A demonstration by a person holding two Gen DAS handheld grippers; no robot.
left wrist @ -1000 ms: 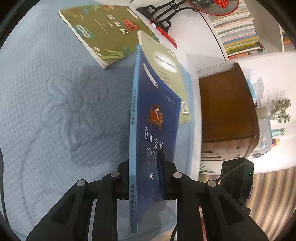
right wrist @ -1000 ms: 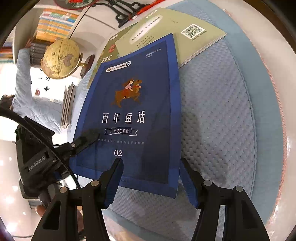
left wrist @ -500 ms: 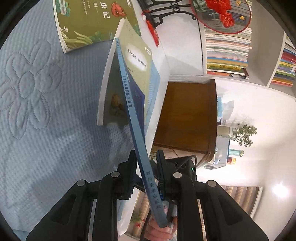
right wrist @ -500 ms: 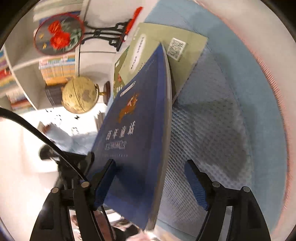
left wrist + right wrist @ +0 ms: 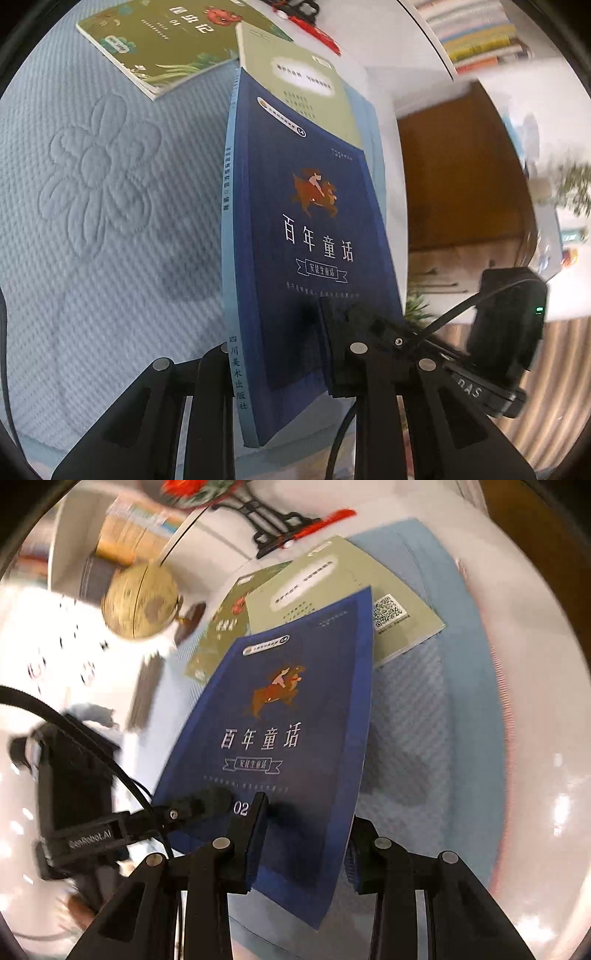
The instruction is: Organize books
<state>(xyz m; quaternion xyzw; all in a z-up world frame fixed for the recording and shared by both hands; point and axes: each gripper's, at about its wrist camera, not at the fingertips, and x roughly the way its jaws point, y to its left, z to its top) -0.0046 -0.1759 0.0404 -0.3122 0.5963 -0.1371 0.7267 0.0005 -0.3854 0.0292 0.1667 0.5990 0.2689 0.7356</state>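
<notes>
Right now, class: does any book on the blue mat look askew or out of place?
Yes. The two green books lie overlapped at different angles, not squared up. The blue book is lifted, tilted over them, clamped by the left gripper.

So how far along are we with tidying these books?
Early on. Nothing looks stacked yet. In hand: the left gripper clamps the blue book, raised off the blue mat; the right gripper is open around its lower edge. Left: the dark green book and pale green book lie askew, overlapping.
</notes>
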